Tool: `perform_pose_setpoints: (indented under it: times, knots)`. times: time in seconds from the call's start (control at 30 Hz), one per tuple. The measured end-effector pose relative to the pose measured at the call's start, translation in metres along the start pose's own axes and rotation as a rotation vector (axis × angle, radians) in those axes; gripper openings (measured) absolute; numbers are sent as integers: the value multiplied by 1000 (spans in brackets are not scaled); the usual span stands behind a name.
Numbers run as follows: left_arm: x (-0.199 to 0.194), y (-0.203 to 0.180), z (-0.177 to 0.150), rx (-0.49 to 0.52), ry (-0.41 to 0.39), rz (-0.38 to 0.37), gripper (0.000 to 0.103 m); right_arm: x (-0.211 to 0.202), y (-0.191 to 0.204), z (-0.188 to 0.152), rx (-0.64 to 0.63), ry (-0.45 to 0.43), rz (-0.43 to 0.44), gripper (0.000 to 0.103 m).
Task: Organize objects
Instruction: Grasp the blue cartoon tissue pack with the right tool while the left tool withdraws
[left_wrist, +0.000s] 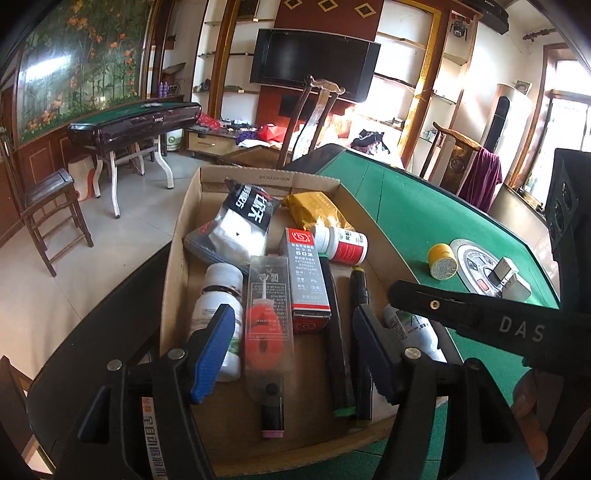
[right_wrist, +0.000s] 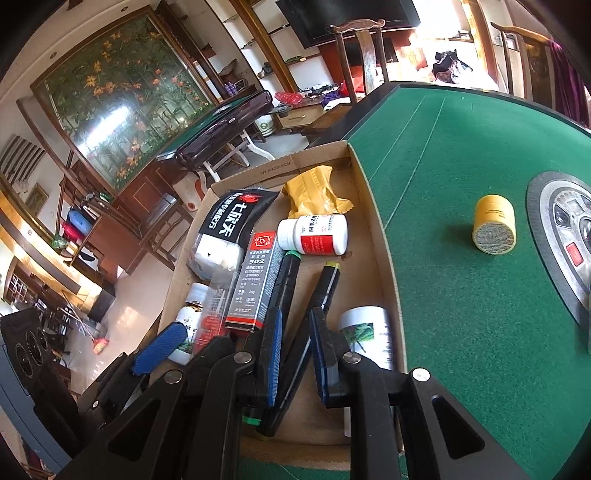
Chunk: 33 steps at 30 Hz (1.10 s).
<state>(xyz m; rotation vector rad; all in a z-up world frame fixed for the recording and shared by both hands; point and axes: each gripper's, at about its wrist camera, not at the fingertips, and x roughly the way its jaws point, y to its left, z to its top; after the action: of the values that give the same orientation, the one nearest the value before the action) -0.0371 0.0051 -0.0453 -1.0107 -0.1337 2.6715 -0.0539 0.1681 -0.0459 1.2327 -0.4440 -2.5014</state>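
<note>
A cardboard box (left_wrist: 177, 266) (right_wrist: 373, 206) on the green table holds several items: a 502 glue carton (left_wrist: 306, 273) (right_wrist: 255, 273), white bottles (left_wrist: 341, 243) (right_wrist: 314, 234), two black markers (left_wrist: 338, 350) (right_wrist: 291, 269), a yellow packet (left_wrist: 314, 210) (right_wrist: 314, 192) and a black-and-white pouch (left_wrist: 240, 225) (right_wrist: 229, 225). My left gripper (left_wrist: 293, 350) is open above the box, over a clear blister pack with a red part (left_wrist: 264, 332). My right gripper (right_wrist: 295, 354) is open with its jaws on either side of a black marker with a yellow end (right_wrist: 325, 288). A small yellow jar (left_wrist: 442, 263) (right_wrist: 494, 229) lies on the felt outside the box.
A round metal panel (left_wrist: 476, 266) (right_wrist: 554, 236) sits in the table's centre with grey blocks (left_wrist: 511, 280) on it. Wooden chairs (left_wrist: 317, 118) stand at the far edge. The right gripper's arm (left_wrist: 498, 321) crosses the left wrist view.
</note>
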Motion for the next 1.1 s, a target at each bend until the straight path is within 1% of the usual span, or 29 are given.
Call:
perform_pose_setpoints:
  times: [0.13,0.27,0.43,0.57,0.6,0.67,0.7,0.77,0.83,0.93,0.97,1.0,1.07,1.1]
  knots:
    - [-8,-5,3,2,-13,-8,67,-19,-17,-2,22,-20,-3,18]
    - [-14,-11,4,8,-21,-20,68,-43,-52,-8,53,-40,-49,18]
    - [-18,-28,5,33,-20,-32,69,-83,-126,-13,158,-81,-143,18]
    - [-19,-46,4,62,-18,-45,69,-119,-180,-15,228,-140,-244,18]
    - [-19,-50,4,71,-17,-47,69,-126,-191,-15,248,-148,-254,18]
    - [-19,-60,4,92,-14,-51,69,-135,-213,-16,292,-153,-267,24]
    - [-20,-64,3,101,-13,-53,69,-136,-224,-15,308,-147,-266,29]
    - [-20,-70,2,117,-10,-58,69,-135,-241,-14,346,-142,-271,29]
    - [-20,-76,1,131,-8,-64,69,-131,-249,-12,357,-144,-285,29]
    - [-19,-81,-3,151,-5,-66,69,-124,-259,-14,368,-119,-285,30]
    - [-19,-83,-3,154,-5,-66,69,-121,-260,-16,375,-104,-272,30]
    - [-19,-83,-4,157,-5,-65,69,-119,-259,-17,385,-87,-238,30]
    - [-19,-84,-4,159,-6,-64,69,-117,-254,-23,426,-35,-123,31]
    - [-20,-83,-4,157,-8,-63,69,-116,-250,-27,452,-4,-51,36]
